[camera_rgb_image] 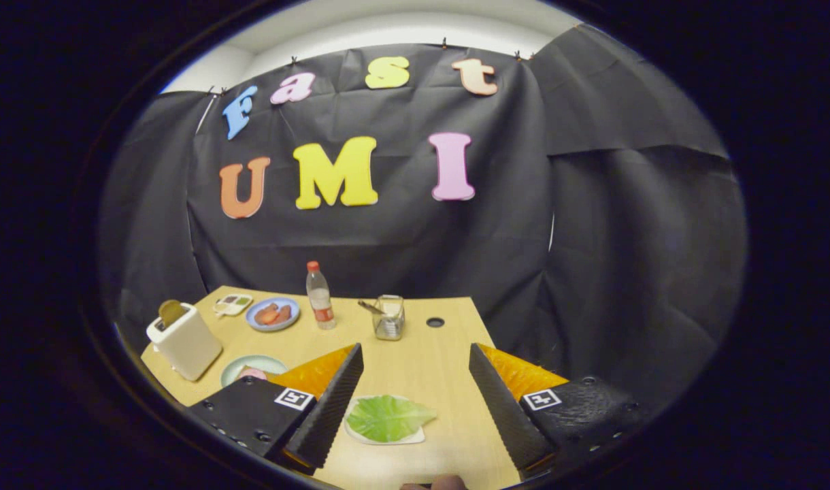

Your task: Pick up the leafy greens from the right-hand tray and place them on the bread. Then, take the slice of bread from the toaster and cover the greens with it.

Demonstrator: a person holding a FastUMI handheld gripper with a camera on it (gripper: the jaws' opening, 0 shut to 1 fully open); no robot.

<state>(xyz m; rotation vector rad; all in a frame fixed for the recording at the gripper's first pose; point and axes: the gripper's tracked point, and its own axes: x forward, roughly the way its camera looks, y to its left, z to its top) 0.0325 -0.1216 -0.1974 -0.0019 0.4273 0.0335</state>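
No legible wording, brand or number was found on the objects on the table (456,425). A square black-and-white coded marker (294,398) is carried on the left finger's housing, at 9 o'clock from the leafy greens (388,417); a second marker (542,399) is carried at 3 o'clock, on the right finger. The gripper (415,350) is held with fingers wide apart, nothing between them. A red label band is noted on the bottle (319,299), at 11 o'clock; its print cannot be made out.
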